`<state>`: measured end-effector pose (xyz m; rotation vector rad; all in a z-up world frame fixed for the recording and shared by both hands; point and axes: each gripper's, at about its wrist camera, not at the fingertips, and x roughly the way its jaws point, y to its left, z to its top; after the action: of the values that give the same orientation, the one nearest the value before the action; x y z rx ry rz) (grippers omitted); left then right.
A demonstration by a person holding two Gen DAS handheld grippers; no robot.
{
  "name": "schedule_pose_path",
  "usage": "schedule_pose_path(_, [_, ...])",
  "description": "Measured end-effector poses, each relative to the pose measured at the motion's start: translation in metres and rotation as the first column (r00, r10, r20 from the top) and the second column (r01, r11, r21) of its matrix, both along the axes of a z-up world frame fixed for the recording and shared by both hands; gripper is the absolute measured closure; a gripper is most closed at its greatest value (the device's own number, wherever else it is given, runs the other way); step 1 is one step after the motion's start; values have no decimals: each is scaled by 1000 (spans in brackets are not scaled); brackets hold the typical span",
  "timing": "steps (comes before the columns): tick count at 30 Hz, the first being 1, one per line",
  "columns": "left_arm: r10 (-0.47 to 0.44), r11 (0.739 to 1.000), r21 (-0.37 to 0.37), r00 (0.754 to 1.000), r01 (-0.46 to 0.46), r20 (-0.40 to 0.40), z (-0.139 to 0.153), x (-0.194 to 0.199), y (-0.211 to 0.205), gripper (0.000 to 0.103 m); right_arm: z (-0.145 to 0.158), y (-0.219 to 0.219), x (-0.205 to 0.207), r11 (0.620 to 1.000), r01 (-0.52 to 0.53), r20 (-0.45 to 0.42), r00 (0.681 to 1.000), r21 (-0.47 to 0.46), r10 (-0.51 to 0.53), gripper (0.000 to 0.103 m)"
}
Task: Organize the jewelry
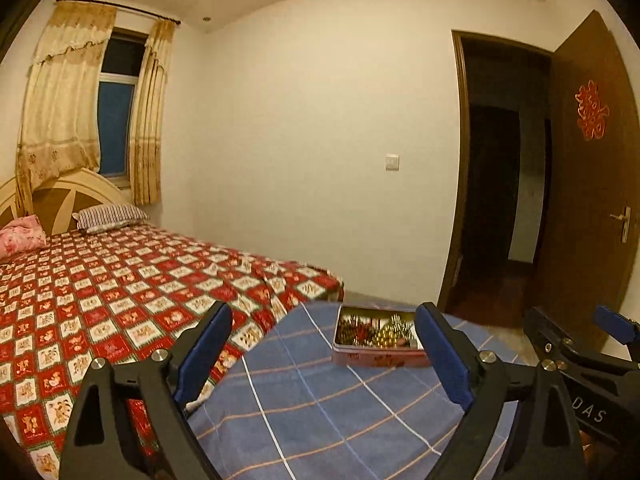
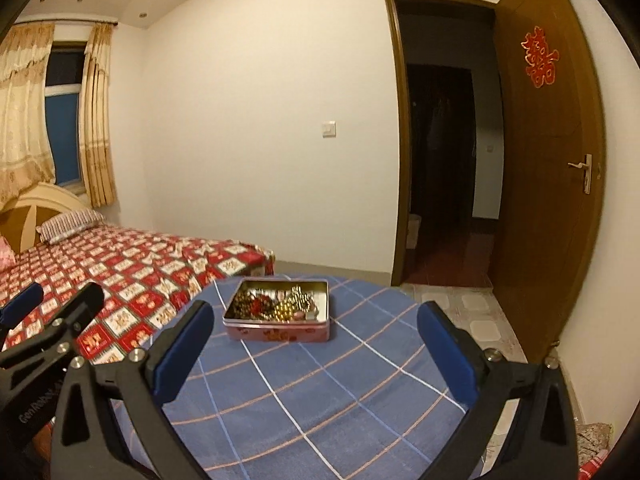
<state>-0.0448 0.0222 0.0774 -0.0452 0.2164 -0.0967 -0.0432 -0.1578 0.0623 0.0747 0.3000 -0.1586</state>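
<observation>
A shallow rectangular metal tin with pinkish-red printed sides sits lidless on a round table covered by a blue cloth crossed with white and orange lines. Inside the tin lies a tangle of jewelry: dark beads toward the left, red pieces in the middle, and gold-coloured beads toward the right. The left hand-held gripper, black-framed with blue pads, hangs above the near part of the table with its jaws spread wide and nothing between them; from its own camera the tin appears beyond its right finger. The right hand-held gripper is likewise released, jaws far apart and empty, with the tin lying ahead between its fingers and well clear of both pads. Each tool shows at the edge of the other's view, side by side. Just beside the table on the left stands a bed with a red-and-white patterned bedspread and a striped pillow. A brown wooden door stands open at the right.
</observation>
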Motion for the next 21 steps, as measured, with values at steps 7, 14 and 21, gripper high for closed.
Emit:
schedule_pose_path(7, [4,1000,2,1000,-4,29,8,-5,5,9,7,0,0,1000,-3,23,1000,23,2,0])
schedule_pose_path(14, [1,1000,7,1000,-1,10,4,-1,4,9,6,1,1,1000,-7,17,1000,28,6,0])
schedule_pose_path(21, [4,1000,5,1000,-5,13,4,-4,4,9,6,0,0,999,-14,7,1000,34,14,0])
